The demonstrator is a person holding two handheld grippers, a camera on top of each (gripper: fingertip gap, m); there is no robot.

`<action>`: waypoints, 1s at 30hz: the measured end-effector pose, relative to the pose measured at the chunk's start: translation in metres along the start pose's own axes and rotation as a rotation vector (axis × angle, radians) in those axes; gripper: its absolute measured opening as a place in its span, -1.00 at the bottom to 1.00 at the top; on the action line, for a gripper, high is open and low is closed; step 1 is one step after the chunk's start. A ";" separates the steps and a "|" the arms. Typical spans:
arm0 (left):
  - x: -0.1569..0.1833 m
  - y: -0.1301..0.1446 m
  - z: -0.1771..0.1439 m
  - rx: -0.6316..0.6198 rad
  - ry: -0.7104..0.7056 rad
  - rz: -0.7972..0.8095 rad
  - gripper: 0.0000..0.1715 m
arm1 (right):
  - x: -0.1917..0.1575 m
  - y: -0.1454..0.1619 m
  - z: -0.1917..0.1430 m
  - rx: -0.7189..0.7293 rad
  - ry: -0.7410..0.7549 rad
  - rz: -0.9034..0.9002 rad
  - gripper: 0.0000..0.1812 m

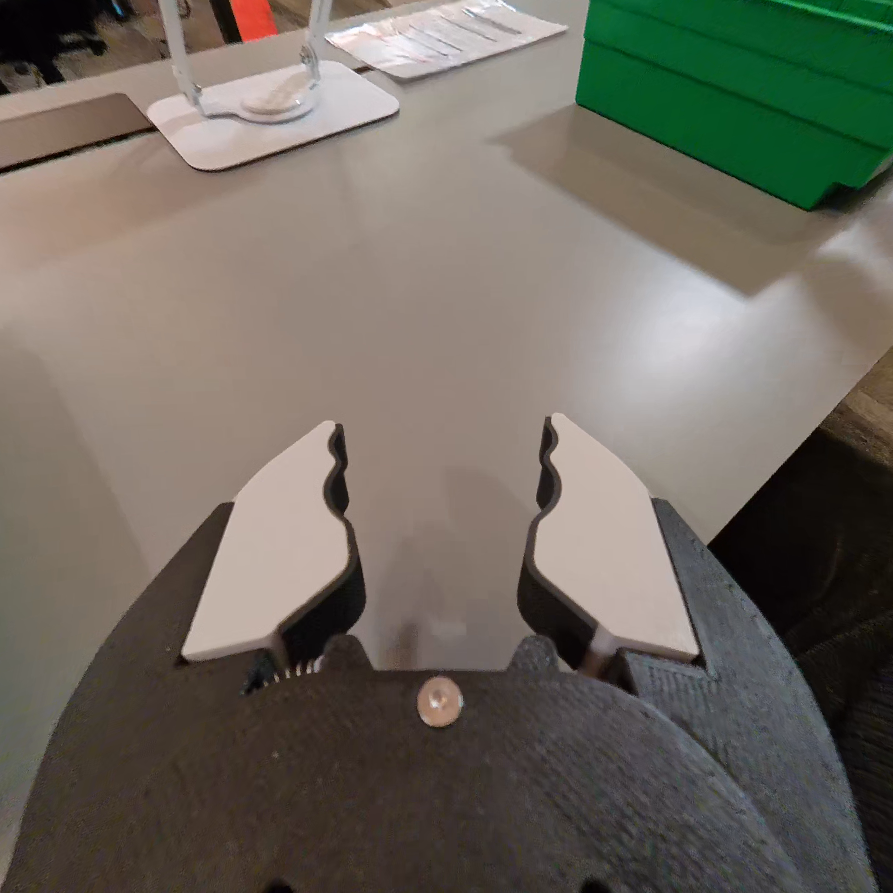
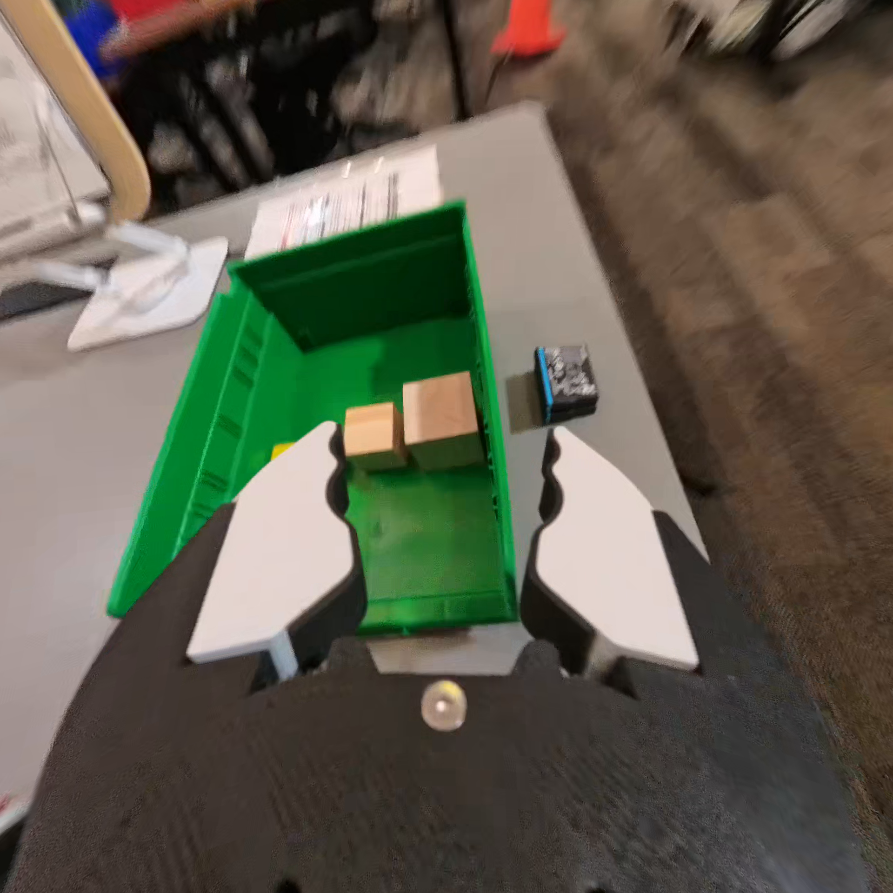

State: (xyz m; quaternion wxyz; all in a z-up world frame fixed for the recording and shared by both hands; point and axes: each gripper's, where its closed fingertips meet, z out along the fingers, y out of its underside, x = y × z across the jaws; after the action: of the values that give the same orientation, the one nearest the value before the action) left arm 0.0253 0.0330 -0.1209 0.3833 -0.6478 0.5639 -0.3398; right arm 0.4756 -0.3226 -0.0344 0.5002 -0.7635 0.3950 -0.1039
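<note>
Overhead, the right gripper (image 2: 442, 435), jaws apart and empty, hangs above a green bin (image 2: 203, 435) holding two wooden blocks (image 2: 437, 415), while the left gripper (image 1: 444, 430), jaws released, hovers over bare bench (image 1: 386, 290).

Setting: office or lab workroom. Evidence: grey surface (image 1: 386, 290), white stand base (image 1: 275, 116), printed sheet (image 1: 444, 38), green bin (image 2: 241, 435), brown carpet (image 2: 725, 290), orange cone (image 2: 529, 24) (background blurred).
</note>
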 end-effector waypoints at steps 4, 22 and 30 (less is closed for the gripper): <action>0.004 0.005 0.002 -0.029 0.013 -0.007 -0.09 | 0.022 0.022 0.030 -0.296 -0.051 -0.020 -0.12; 0.001 0.022 0.002 -0.096 0.059 -0.159 -0.14 | 0.036 0.085 0.062 -0.746 -0.002 -0.343 -0.88; 0.007 0.020 0.001 -0.097 0.078 -0.145 -0.22 | 0.036 0.085 0.062 -0.747 -0.012 -0.396 -0.88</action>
State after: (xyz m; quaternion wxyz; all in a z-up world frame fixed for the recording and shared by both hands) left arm 0.0173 0.0249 -0.1391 0.3039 -0.6910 0.5456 -0.3640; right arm 0.4912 -0.3211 -0.1449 0.1618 -0.9541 0.2481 -0.0431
